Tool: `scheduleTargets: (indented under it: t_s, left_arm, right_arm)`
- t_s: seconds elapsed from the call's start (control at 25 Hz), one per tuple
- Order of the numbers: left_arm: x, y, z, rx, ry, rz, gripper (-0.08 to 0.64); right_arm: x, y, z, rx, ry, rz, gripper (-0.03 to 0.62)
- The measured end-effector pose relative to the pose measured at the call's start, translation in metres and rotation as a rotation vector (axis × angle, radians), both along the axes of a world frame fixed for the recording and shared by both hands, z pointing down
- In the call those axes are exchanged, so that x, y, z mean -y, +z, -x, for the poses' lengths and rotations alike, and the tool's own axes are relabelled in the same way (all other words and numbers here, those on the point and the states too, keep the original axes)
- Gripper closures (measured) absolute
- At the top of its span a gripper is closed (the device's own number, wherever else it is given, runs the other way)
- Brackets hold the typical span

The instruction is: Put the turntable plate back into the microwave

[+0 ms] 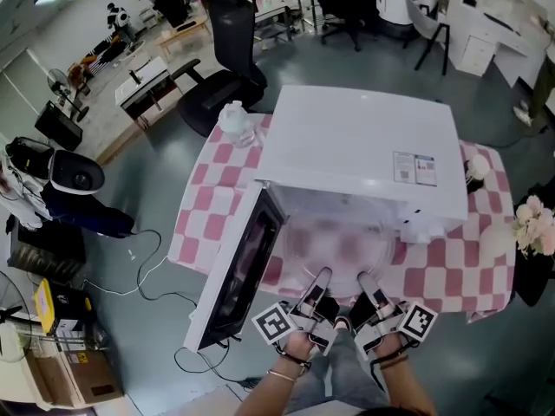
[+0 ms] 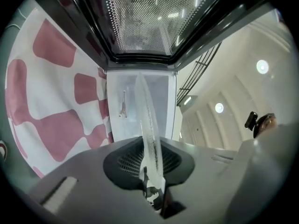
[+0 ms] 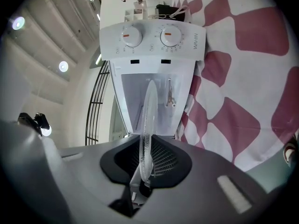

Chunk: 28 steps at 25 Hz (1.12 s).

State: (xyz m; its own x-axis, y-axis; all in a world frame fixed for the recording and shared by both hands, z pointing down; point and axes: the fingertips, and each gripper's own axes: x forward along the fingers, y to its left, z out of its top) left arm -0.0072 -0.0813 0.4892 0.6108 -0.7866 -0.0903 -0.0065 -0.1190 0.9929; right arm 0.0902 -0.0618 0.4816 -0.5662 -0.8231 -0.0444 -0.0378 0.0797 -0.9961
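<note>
Checked tablecloth [image 1: 208,206] under the microwave [image 1: 364,146]; left tongs [image 1: 321,278] and right tongs [image 1: 364,281], level, side by side, pinch the turntable plate [image 1: 338,245].

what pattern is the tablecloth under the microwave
Pink-and-white checks. The tablecloth shows best in the head view.

light: bright, even, ceiling lamps [image 2: 262,66] | glare: on white microwave [image 1: 364,137] | edges: fisheye-warped, dark vignette | blur: near foreground soft
</note>
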Motion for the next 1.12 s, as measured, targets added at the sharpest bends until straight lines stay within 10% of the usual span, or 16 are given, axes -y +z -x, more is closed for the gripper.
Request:
scheduleTargets:
  t_s: [0.76,1.12]
  left_arm:
    - [0.020,0.004,-0.008,0.094,0.050,-0.149,0.488]
    - [0.016,0.003,-0.007,0.281,0.103,-0.204,0.461]
  right_arm:
    - [0.022,0.010,-0.005,0.057,0.003,-0.067,0.538]
    - [0.028,0.010,-0.006,0.078,0.022,-0.086,0.535]
